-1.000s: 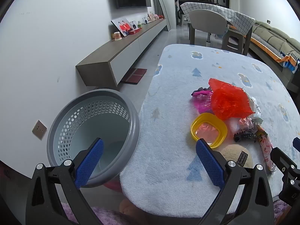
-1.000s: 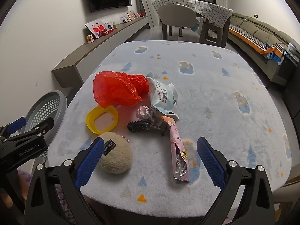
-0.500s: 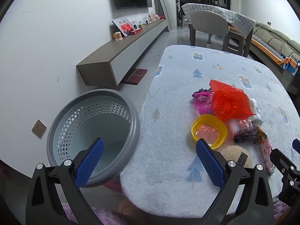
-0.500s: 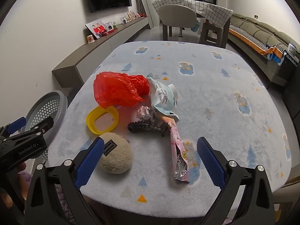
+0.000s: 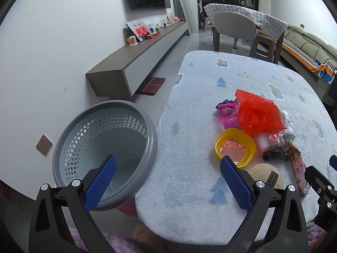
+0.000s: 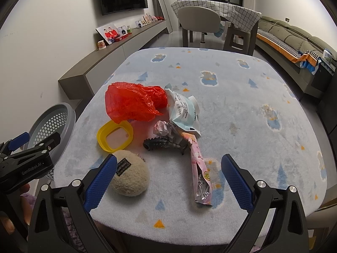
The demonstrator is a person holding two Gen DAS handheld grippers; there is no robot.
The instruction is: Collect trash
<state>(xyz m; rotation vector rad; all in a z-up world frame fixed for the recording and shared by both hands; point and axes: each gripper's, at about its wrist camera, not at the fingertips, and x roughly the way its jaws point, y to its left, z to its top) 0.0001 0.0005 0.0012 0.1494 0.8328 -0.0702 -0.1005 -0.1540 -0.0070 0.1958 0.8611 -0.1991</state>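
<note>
A pile of trash lies on the fluffy blue table cover (image 6: 242, 109): a red plastic bag (image 6: 132, 103), a white-blue wrapper (image 6: 185, 113), a crumpled paper ball (image 6: 163, 127), a pink snack wrapper (image 6: 200, 172). A grey perforated basket (image 5: 105, 145) stands beside the table's left edge. My left gripper (image 5: 167, 181) is open and empty, between basket and table. My right gripper (image 6: 167, 181) is open and empty above the table's near edge, in front of the pink wrapper.
A yellow lid ring (image 6: 114, 136), a black hair clip (image 6: 162, 144), a beige plush ball (image 6: 129, 176) and a magenta item (image 5: 228, 113) lie by the trash. A low wall cabinet (image 5: 137, 63), a chair (image 6: 200, 21) and a sofa (image 6: 294, 40) stand beyond.
Nearly nothing: both grippers stay open and almost still, with only a slight drift of the views.
</note>
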